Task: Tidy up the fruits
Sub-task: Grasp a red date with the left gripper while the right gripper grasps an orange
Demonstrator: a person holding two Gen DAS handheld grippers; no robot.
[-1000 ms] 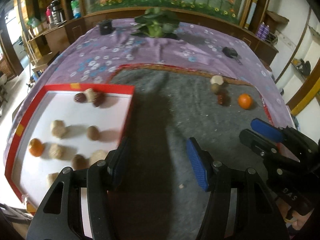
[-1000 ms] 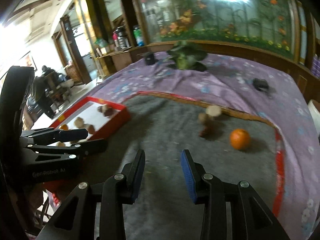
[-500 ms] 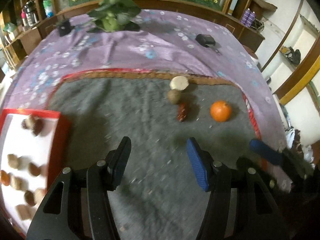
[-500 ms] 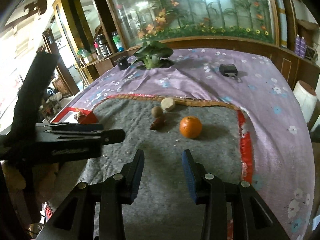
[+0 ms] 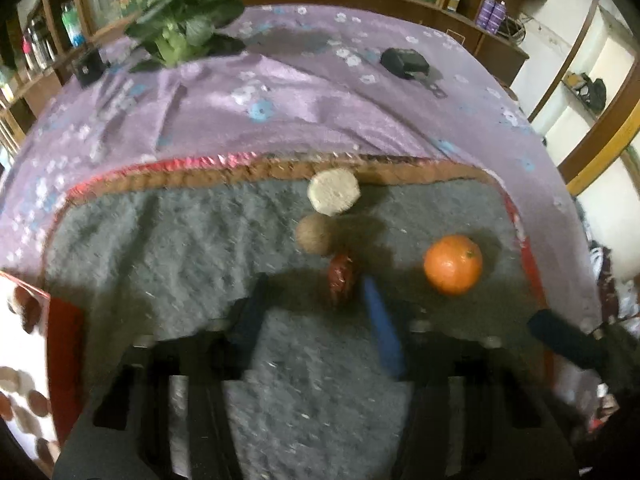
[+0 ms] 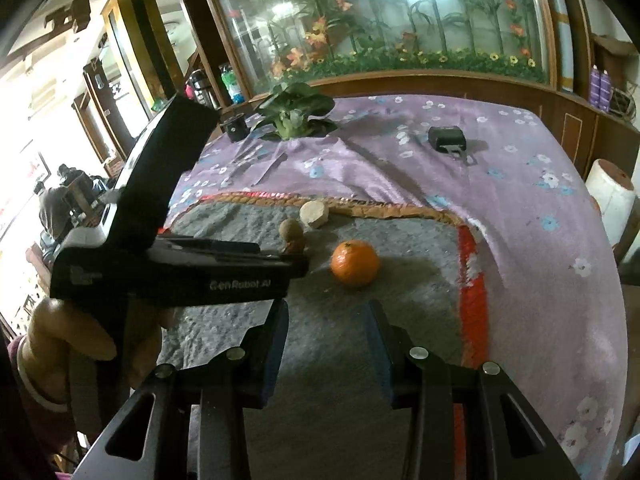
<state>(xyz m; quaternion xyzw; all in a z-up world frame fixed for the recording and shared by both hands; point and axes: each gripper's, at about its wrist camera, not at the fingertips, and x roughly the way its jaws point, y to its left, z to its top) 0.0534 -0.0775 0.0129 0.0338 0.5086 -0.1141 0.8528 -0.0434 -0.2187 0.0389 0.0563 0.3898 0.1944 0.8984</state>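
Left wrist view (blurred): left tool (image 5: 316,300) closing around the red date (image 5: 340,280), pads not visibly touching.

A bed-like surface under a purple flowered cloth, in a wood-panelled room.

The purple cloth (image 6: 500,216) spreads across the middle, and a grey fleece mat (image 6: 400,288) with a red and brown border lies on it toward 6 o'clock. At 12 o'clock a large glass panel (image 6: 400,16) painted with bamboo and flowers reflects ceiling lights above a brown wooden ledge (image 6: 440,84). A leafy green plant (image 6: 294,114) and a small black object (image 6: 447,138) rest on the cloth. At 9 o'clock tall wooden cabinets (image 6: 120,80) stand in bright daylight. At 3 o'clock 2 purple cans (image 6: 600,86) sit on a shelf.
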